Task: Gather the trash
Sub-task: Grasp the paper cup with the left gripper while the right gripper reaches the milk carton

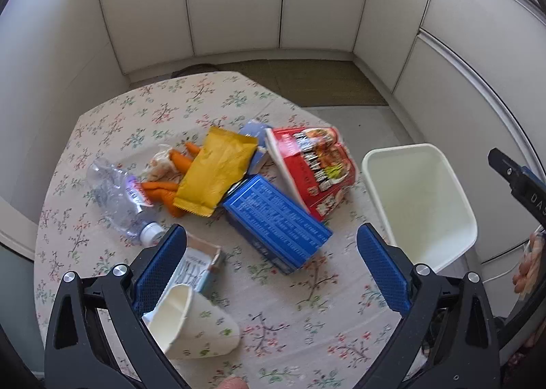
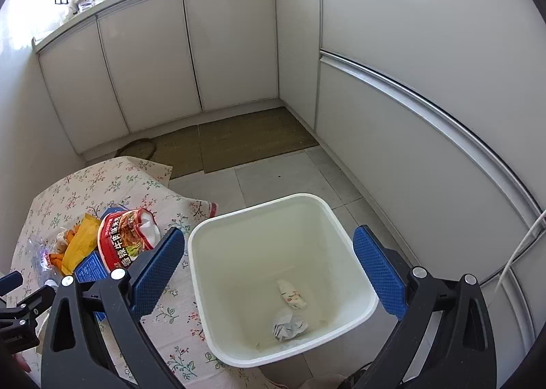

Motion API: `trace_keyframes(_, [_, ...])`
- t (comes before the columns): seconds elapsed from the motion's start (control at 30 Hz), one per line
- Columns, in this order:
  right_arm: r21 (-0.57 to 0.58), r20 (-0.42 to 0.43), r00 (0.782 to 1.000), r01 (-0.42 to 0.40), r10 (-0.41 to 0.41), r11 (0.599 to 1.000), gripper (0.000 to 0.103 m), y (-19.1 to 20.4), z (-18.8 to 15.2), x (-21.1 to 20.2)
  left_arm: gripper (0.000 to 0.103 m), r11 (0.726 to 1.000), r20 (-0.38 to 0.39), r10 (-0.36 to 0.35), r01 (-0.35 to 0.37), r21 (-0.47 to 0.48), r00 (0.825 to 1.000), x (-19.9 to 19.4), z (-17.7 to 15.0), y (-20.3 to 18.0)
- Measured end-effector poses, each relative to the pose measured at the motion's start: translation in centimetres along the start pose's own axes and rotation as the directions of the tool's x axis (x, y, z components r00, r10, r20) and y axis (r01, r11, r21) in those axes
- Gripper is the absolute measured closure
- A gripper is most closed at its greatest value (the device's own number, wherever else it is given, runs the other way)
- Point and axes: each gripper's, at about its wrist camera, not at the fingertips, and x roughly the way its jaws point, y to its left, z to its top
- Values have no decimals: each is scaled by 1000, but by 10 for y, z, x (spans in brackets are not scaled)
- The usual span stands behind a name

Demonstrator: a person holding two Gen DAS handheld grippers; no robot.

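Observation:
Trash lies on the floral table [image 1: 143, 109]: a blue box [image 1: 276, 221], a red noodle cup [image 1: 314, 167], a yellow wrapper [image 1: 215, 174], orange peels [image 1: 160, 185], a crushed clear bottle [image 1: 119, 201], a paper cup [image 1: 194, 324] and a small carton [image 1: 199, 262]. My left gripper [image 1: 273, 262] is open and empty above the near table, the paper cup by its left finger. My right gripper [image 2: 269, 273] is open and empty over the white bin [image 2: 204, 242], which holds a crumpled paper [image 2: 288, 325] and a small wrapper [image 2: 291, 295]. The bin also shows in the left view [image 1: 372, 163].
White cabinets [image 2: 153, 64] wrap the back and right sides. A brown mat [image 2: 245, 136] lies on the tiled floor past the table. The noodle cup [image 2: 126, 238] sits near the table's right edge next to the bin. The right gripper's body [image 1: 518, 184] shows at the left view's right edge.

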Motion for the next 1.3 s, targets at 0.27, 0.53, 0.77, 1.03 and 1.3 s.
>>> trace_keyframes(0.27, [-87, -48, 996, -76, 72, 993, 7, 39, -5, 8, 7, 1000, -153, 13, -15, -15, 988, 12, -23, 68])
trace_keyframes(0.53, [-177, -112, 985, -147, 129, 973, 7, 84, -17, 17, 35, 994, -224, -82, 95, 47, 971, 19, -47, 85])
trace_keyframes(0.77, [-206, -167, 955, -275, 243, 939, 7, 121, -24, 22, 61, 983, -226, -100, 132, 128, 969, 31, -62, 77])
trace_keyframes(1.03, [-215, -283, 900, -396, 331, 893, 7, 164, -39, 29, 100, 972, -209, -204, 224, 75, 956, 20, -70, 91])
trace_keyframes(1.3, [-253, -374, 849, -480, 373, 840, 7, 226, -60, 16, 100, 978, -32, -202, 200, -56, 979, -37, -67, 142])
